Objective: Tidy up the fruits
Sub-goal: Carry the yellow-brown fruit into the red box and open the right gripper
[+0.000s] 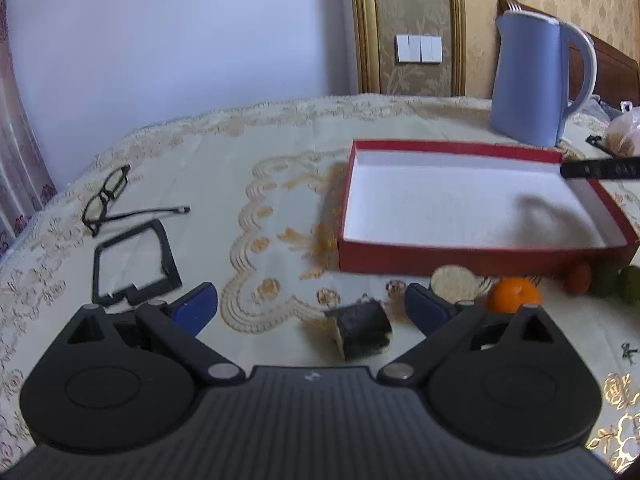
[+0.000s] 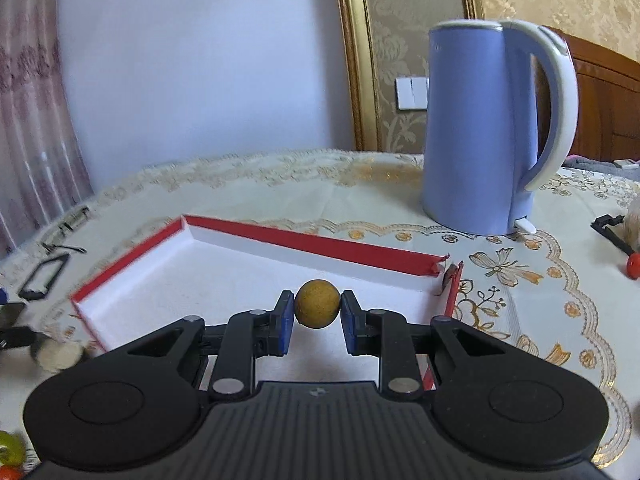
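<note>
In the right wrist view my right gripper (image 2: 318,306) is shut on a small round yellow-brown fruit (image 2: 318,303), held over the white inside of a shallow red box (image 2: 312,242). The left wrist view shows my left gripper (image 1: 310,304) open just above the tablecloth. A dark blocky object (image 1: 362,332) lies between its fingers, touched by neither. In front of the red box (image 1: 472,258) sit an orange (image 1: 514,294), a pale round thing (image 1: 454,282), a small red fruit (image 1: 580,278) and a green fruit (image 1: 628,284).
A blue kettle (image 1: 528,80) (image 2: 480,128) stands behind the box. Glasses (image 1: 106,196) and a black frame (image 1: 132,264) lie on the left of the table. A plastic bag (image 1: 624,132) sits far right. A small red ball (image 2: 634,266) lies at the right edge.
</note>
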A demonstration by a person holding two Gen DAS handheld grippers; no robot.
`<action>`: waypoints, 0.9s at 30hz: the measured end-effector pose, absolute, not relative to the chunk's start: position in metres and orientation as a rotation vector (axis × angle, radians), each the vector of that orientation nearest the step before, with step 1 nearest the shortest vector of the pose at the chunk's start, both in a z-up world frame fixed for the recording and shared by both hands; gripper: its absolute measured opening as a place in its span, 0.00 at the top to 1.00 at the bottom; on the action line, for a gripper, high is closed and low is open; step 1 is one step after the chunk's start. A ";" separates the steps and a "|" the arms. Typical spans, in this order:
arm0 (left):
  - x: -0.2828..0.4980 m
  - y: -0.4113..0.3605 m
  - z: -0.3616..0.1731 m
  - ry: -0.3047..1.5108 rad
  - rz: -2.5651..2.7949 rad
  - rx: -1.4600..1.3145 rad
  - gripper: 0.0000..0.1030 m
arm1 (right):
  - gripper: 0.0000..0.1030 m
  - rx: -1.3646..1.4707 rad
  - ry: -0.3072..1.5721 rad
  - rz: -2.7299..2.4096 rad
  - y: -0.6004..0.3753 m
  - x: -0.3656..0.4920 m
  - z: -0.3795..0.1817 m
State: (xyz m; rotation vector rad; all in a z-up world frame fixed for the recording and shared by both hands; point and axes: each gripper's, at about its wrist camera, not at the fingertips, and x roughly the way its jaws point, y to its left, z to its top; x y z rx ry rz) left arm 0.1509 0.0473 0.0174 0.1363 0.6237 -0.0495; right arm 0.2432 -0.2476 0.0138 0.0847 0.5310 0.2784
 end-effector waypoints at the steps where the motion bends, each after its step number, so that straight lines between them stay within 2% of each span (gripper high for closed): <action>1: 0.152 0.047 0.015 0.628 -0.053 0.135 0.04 | 0.76 0.076 0.543 0.263 -0.247 0.250 0.013; 3: 0.153 0.046 0.011 0.633 -0.061 0.130 0.06 | 0.76 0.063 0.573 0.241 -0.246 0.264 0.011; 6: 0.155 0.043 0.006 0.649 -0.061 0.137 0.18 | 0.73 0.022 0.643 0.216 -0.243 0.284 0.002; 8: 0.157 0.043 0.003 0.662 -0.067 0.137 0.29 | 0.73 0.011 0.645 0.175 -0.243 0.285 0.001; 10: 0.161 0.044 -0.001 0.688 -0.093 0.112 0.45 | 0.69 0.043 0.615 0.194 -0.247 0.272 0.005; 11: 0.162 0.045 -0.003 0.702 -0.110 0.092 0.50 | 0.62 0.060 0.597 0.207 -0.249 0.265 0.008; 12: 0.164 0.045 -0.003 0.712 -0.133 0.069 0.60 | 0.49 0.071 0.573 0.218 -0.251 0.254 0.011; 13: 0.164 0.045 -0.003 0.715 -0.147 0.054 0.65 | 0.42 0.075 0.546 0.225 -0.253 0.245 0.015; 14: 0.164 0.045 -0.003 0.714 -0.142 0.049 0.65 | 0.31 0.077 0.512 0.233 -0.254 0.232 0.018; 15: 0.164 0.043 -0.003 0.711 -0.130 0.055 0.66 | 0.28 0.075 0.478 0.244 -0.255 0.218 0.021; 20: 0.161 0.047 -0.001 0.700 -0.115 0.036 0.66 | 0.28 0.114 0.379 0.296 -0.266 0.166 0.030; 27: 0.155 0.044 0.021 0.643 -0.104 0.059 0.66 | 0.28 0.189 0.333 0.314 -0.277 0.126 0.022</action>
